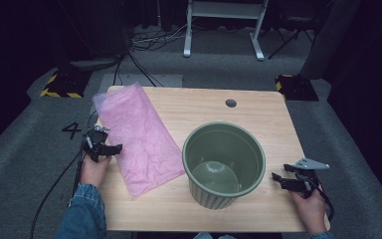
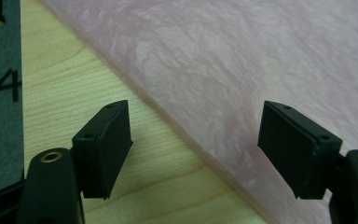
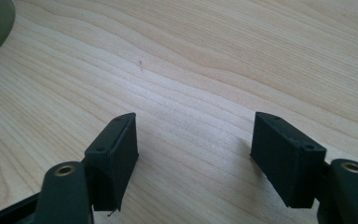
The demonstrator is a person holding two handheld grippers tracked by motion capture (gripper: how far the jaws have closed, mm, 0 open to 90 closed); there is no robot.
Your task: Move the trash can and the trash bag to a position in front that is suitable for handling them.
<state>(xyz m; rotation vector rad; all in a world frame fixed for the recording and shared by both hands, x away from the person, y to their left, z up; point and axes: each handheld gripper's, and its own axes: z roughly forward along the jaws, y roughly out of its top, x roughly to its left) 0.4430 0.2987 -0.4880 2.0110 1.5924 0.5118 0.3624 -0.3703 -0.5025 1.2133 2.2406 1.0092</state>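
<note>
The table point(image 1: 258, 107) carries a pink bag point(image 1: 138, 137) lying flat along its left side and a green pot point(image 1: 224, 163) upright near the front edge. The left hand-held gripper point(image 1: 110, 148), jaws apart, sits at the bag's left edge. The right hand-held gripper point(image 1: 278, 178), jaws apart, rests over bare wood near the front right corner, just beside the pot.
</note>
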